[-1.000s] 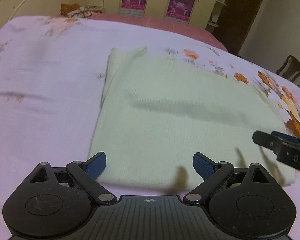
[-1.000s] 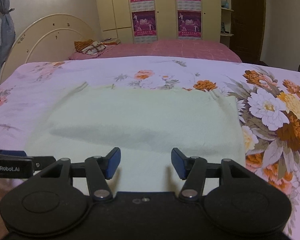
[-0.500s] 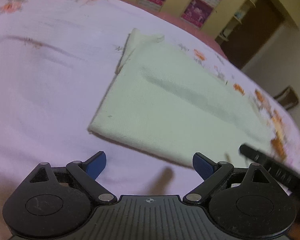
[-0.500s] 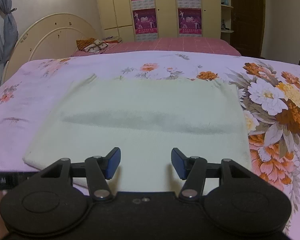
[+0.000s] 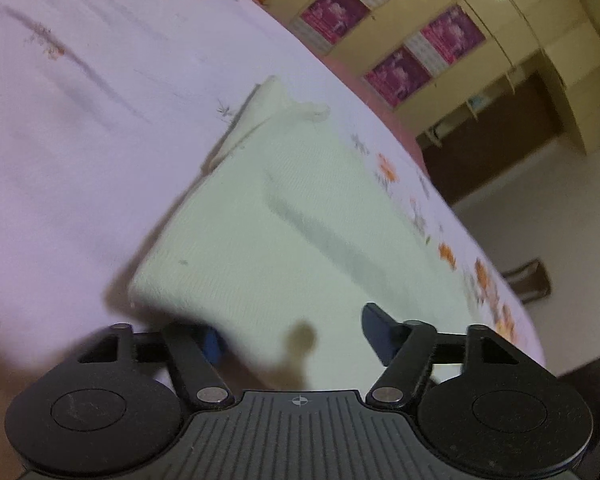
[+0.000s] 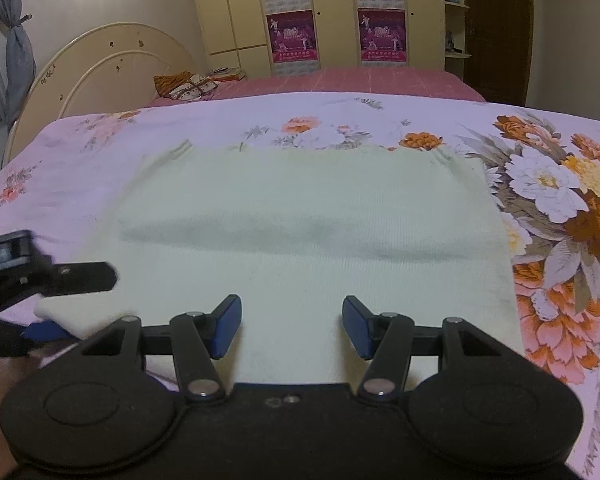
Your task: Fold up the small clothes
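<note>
The pale green knit garment (image 6: 308,240) lies partly folded on the bed (image 6: 100,148) — left claw (image 5: 292,336) closing round its corner, right claw (image 6: 292,326) half-open, empty — more folds remain.

Home bedroom: bed (image 6: 100,152), headboard (image 6: 100,68), wardrobe (image 6: 332,12)

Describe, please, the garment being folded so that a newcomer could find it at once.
On the pink floral bedsheet covering the bed lies a pale cream knit garment, spread flat as a wide rectangle. It is the only plain, unpatterned cloth there, with a soft ridge across its middle.
</note>
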Demonstrator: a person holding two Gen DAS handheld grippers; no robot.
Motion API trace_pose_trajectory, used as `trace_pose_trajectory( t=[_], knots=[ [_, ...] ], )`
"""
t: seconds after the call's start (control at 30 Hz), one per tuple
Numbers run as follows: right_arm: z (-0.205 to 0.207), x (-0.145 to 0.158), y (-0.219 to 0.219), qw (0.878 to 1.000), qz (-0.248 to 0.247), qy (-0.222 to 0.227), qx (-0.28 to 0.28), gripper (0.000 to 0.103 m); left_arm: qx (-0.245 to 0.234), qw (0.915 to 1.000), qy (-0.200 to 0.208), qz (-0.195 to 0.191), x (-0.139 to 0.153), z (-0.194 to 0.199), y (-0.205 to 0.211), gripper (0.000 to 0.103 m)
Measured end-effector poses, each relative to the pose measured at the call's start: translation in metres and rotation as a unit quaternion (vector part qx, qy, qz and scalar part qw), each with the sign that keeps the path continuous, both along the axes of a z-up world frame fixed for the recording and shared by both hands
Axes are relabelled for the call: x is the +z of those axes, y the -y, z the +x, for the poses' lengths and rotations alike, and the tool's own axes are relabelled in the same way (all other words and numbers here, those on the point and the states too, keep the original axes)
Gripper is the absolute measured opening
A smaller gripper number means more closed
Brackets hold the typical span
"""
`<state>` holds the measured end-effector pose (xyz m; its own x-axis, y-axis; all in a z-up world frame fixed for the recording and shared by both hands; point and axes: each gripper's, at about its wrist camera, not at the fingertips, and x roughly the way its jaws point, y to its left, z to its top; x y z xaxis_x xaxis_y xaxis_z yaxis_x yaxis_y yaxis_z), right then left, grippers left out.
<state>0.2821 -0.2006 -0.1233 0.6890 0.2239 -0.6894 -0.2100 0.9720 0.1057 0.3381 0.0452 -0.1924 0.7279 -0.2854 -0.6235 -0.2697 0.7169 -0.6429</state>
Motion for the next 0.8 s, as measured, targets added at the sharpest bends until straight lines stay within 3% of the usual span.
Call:
trace_pose_trajectory(
  t=[0.13,0.2,0.3,0.6,0.73,0.8],
  knots=[
    [0.008,-0.003,-0.003,1.0,0.002,0.0,0.004,0.055,0.023,0.9994,0.014,-0.02,-0.007,0.013,-0.004,0.053],
    [0.012,-0.003,-0.003,1.0,0.003,0.0,0.006,0.055,0.035,0.999,0.018,-0.024,-0.014,0.018,-0.005,0.034],
    [0.018,-0.004,-0.005,1.0,0.002,0.001,0.01,0.055,0.053,0.998,0.015,-0.029,-0.021,0.022,-0.008,0.017],
    [0.043,0.002,-0.016,1.0,-0.014,0.019,0.017,0.055,0.037,0.9992,0.016,-0.006,-0.019,0.038,-0.004,0.012],
    [0.047,-0.001,-0.023,0.998,-0.045,0.033,0.016,0.055,0.035,0.9993,0.014,0.0,-0.017,0.034,-0.005,0.012],
    [0.052,-0.015,-0.027,0.997,-0.078,0.009,0.017,0.055,0.033,0.9994,0.01,0.002,-0.015,0.033,-0.005,0.013]
  ],
)
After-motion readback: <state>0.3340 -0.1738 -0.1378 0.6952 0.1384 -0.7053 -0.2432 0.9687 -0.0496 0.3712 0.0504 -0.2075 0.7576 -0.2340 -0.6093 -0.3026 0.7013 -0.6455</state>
